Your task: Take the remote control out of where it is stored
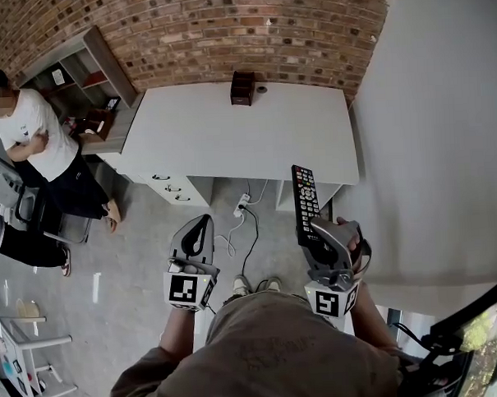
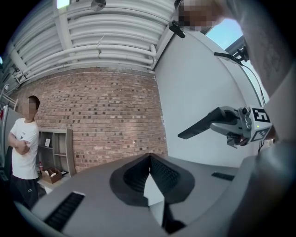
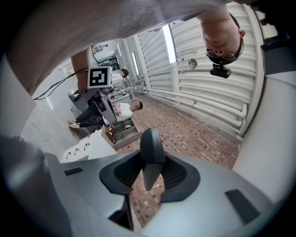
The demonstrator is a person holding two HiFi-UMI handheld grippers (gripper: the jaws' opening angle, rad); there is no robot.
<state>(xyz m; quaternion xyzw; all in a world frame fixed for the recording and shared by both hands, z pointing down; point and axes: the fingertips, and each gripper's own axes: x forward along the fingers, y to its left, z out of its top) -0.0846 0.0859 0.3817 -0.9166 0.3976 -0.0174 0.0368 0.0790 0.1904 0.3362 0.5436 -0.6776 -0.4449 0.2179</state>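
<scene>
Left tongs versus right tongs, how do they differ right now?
The right tongs grip the remote control; the left tongs hold nothing. The right tongs are parted around it, while the left tongs' tips meet. Both are grey and point toward the white desk.

We are in what looks like a plain workroom or lab. Behind the white desk (image 1: 229, 128) rises a bare brick wall (image 1: 224, 26). To the desk's left are an open shelf unit (image 1: 83, 73) and a standing person (image 1: 41, 145), and in front of it lies a grey concrete floor (image 1: 128, 265).
</scene>
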